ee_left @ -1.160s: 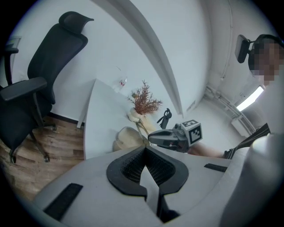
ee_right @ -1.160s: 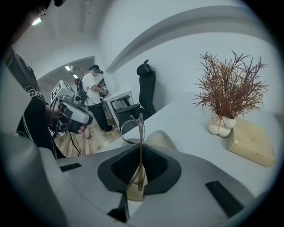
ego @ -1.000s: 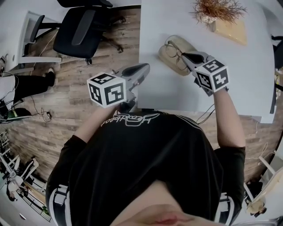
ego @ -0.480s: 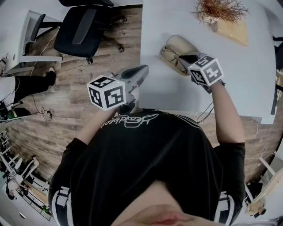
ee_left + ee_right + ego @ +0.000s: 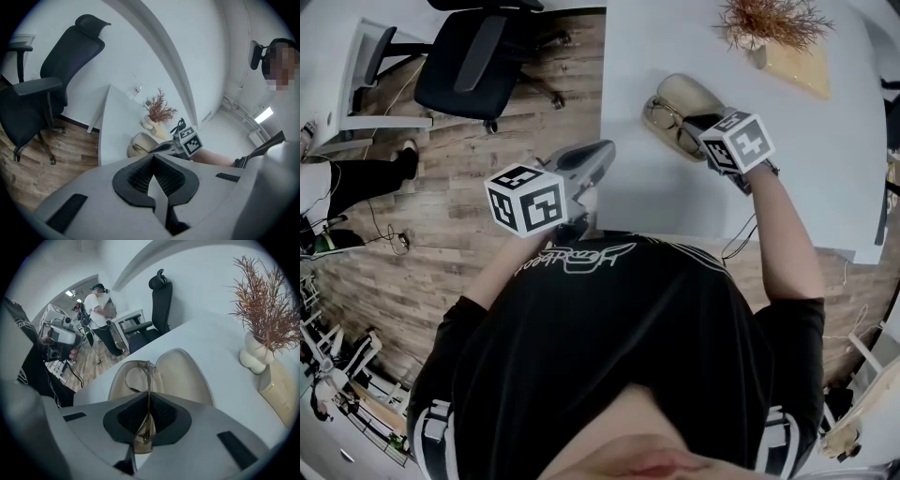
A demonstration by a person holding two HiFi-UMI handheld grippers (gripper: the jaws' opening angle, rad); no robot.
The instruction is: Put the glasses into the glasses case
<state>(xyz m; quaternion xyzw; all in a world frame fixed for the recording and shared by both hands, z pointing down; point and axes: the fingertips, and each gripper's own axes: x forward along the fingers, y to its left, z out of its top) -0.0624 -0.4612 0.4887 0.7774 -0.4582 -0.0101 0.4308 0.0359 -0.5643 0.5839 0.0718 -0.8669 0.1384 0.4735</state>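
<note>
- As the right gripper [image 5: 147, 423], its jaws clamped on the thin gold wire-rimmed glasses [image 5: 148, 385], had come down in the last second, the frame hung low over the open beige oval glasses case [image 5: 187, 376] on the white table [image 5: 825, 159]; release seemed near.
- The left gripper [image 5: 154, 180], closed and empty, waited well apart.
- Counted: one glasses, one case, two grippers.
</note>
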